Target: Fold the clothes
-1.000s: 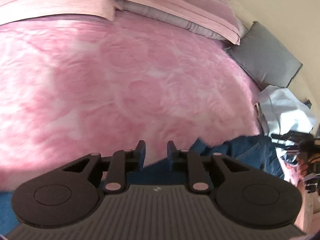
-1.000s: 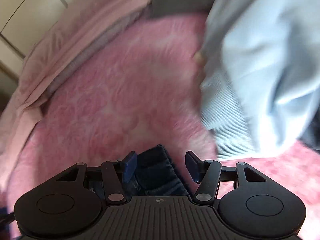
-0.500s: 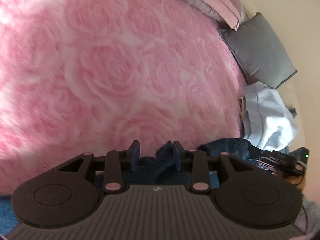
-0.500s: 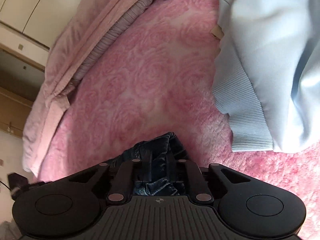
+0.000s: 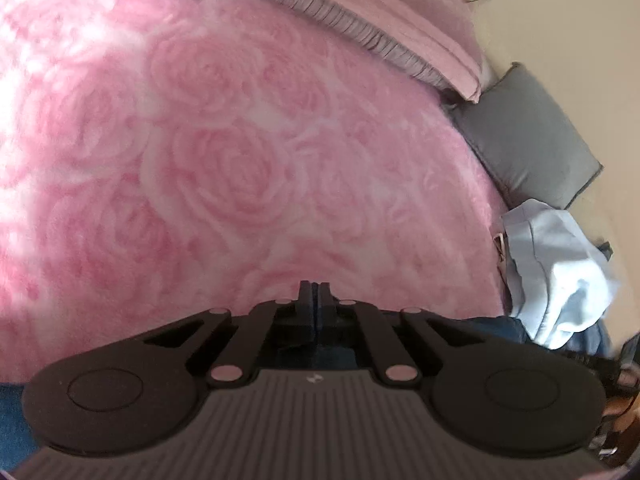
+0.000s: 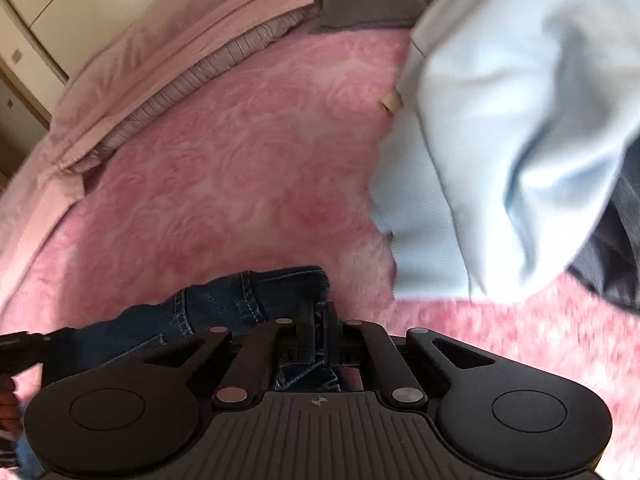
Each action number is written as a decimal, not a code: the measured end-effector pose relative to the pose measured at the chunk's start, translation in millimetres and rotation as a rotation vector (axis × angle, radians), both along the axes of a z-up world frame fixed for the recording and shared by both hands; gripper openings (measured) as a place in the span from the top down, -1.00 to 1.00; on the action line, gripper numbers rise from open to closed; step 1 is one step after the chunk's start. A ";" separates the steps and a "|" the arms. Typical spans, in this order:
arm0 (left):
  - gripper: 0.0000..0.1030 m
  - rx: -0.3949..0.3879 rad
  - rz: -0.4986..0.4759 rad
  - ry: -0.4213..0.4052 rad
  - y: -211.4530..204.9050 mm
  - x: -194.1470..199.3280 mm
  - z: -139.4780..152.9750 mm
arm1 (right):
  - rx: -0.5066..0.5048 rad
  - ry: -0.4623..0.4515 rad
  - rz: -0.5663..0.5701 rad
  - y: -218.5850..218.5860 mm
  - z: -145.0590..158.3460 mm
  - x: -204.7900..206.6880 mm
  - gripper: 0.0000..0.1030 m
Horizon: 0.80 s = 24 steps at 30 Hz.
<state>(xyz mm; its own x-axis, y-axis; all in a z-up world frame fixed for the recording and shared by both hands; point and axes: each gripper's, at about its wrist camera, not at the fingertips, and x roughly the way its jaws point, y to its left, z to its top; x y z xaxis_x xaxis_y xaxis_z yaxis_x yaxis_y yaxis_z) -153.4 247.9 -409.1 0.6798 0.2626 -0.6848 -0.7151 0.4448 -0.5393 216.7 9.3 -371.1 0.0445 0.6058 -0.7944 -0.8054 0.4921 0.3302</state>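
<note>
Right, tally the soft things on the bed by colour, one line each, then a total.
Dark blue: 1, the jeans
Light blue: 1, the top
Grey: 1, the cushion
Pale pink: 1, the folded bedding
Rose pink: 1, the blanket
Total: 5

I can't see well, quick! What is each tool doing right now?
Left tool: closed; jeans lie under it, grip hidden.
Right tool: closed on the dark jeans.
</note>
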 end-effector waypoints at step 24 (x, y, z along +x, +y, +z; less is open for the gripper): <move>0.99 -0.088 0.135 0.215 -92.2 -148.2 27.7 | 0.109 0.423 -0.487 -128.7 -11.2 -38.7 0.27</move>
